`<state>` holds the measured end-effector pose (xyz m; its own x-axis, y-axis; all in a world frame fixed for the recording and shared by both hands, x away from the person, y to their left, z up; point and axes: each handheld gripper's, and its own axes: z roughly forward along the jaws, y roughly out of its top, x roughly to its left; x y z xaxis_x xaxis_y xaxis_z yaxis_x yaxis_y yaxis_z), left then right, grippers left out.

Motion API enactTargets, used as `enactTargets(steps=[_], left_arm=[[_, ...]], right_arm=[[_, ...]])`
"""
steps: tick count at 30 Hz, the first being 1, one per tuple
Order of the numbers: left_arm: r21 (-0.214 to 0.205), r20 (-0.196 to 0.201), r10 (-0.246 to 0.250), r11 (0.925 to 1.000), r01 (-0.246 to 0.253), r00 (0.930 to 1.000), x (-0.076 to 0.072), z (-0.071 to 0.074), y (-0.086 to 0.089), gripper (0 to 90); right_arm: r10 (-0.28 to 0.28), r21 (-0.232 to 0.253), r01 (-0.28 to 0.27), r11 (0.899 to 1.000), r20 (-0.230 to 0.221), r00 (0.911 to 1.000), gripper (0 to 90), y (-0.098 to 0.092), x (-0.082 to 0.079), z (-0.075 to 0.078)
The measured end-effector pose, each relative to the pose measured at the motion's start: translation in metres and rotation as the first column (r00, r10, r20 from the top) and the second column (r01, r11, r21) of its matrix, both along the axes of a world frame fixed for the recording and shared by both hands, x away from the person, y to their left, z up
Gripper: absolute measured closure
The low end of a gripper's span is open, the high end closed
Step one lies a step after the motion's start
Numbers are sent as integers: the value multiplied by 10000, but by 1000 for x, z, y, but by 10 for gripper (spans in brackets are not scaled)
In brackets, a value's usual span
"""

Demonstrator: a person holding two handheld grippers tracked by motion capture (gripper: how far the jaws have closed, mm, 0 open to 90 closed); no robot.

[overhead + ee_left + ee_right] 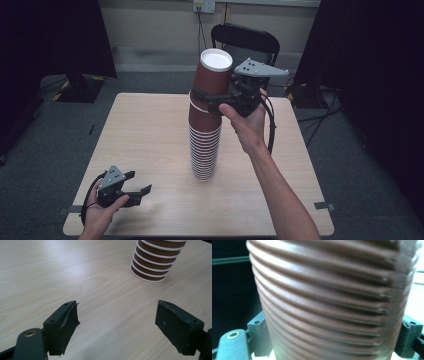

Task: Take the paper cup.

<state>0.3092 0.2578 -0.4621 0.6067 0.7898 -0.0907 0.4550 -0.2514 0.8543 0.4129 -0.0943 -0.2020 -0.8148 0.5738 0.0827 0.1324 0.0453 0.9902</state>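
Cup [212, 80] sideways in your right tongs [207, 100] lifts clear of stack [204, 150]; left tongs [142, 192] (gaping, empty) idle on bench [145, 125].

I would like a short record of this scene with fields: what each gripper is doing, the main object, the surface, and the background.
right gripper: jaws closed around the top cup, high above the table
left gripper: jaws open, holding nothing, low near the table's front left corner
main object: stack of brown paper cups, upside down, white rims showing, standing near the table's middle
surface: light wooden table
background: black chair behind the table, grey floor
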Motion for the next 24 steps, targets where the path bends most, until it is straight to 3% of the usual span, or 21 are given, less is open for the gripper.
enactTargets(steps=[3, 11, 13, 15, 16, 19, 24], left_arm=[[-372, 14, -330, 9988, 331, 9995, -1, 2, 0, 179], [-374, 59, -563, 9977, 565, 9984, -3, 4, -3, 171], [-423, 82, -471, 9980, 474, 9989, -3, 4, -4, 170], [-931, -177, -491, 9945, 472, 9986, -3, 3, -3, 168], [-990, -238, -358, 9945, 333, 9991, -3, 1, -3, 168], [-673, -382, -31, 9977, 6, 9993, -1, -3, -3, 179], [-780, -413, 372, 9961, -404, 9985, 0, -4, 2, 183]], right_arm=[[24, 136, -26, 9999, 97, 10000, 124, -2, -1, 5], [-150, 455, 143, 9989, 161, 9998, 123, -8, -3, 15], [-209, 535, 199, 9984, 192, 9996, 124, -11, -2, 18], [-271, 537, 262, 9982, 157, 9995, 124, -14, 0, 21], [-326, 530, 315, 9981, 215, 9992, 124, -15, 0, 23], [-473, 564, 457, 9974, 272, 9985, 124, -20, 0, 28], [-750, 604, 730, 9955, 331, 9966, 125, -27, 1, 32]])
